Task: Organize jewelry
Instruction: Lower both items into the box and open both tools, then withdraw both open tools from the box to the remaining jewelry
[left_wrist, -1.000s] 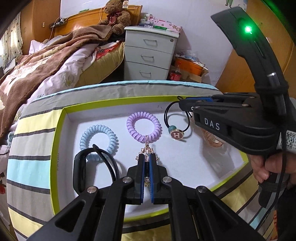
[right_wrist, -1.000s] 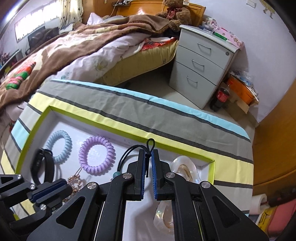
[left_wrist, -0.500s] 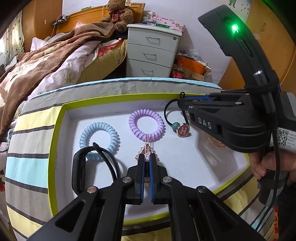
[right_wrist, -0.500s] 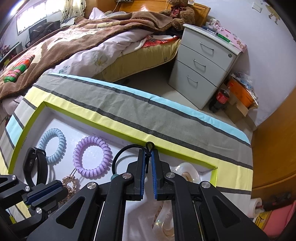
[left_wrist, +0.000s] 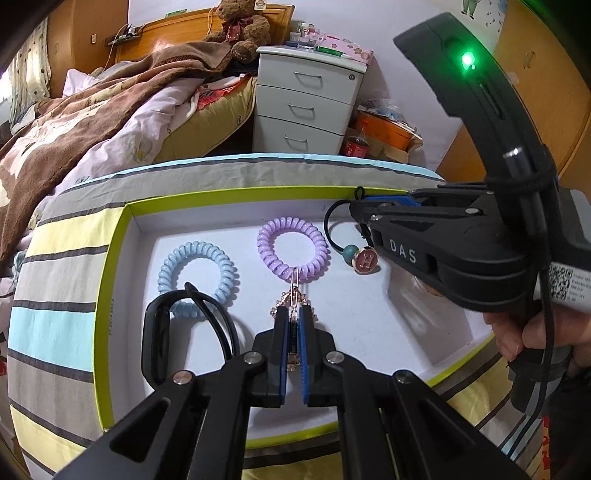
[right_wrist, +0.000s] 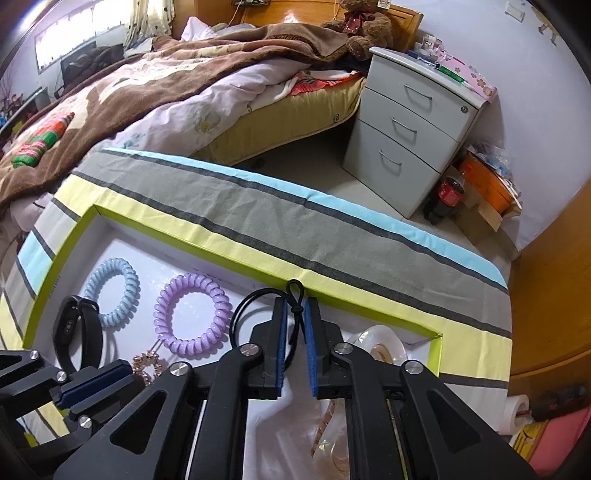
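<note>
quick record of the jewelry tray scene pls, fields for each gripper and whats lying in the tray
tray: white tray with green rim, on striped cloth
left gripper: shut on gold ornament
right gripper: jaws opening, cord of black hair tie between them
lying in tray: blue coil tie, purple coil tie, black wristband

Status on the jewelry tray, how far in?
Laid out in the green-rimmed tray: blue coil band, purple coil band, black wristband. In hand: left gripper pinches the gold pendant; right gripper, jaws opening, has the black cord bracelet between them. Left: setting both down.
</note>
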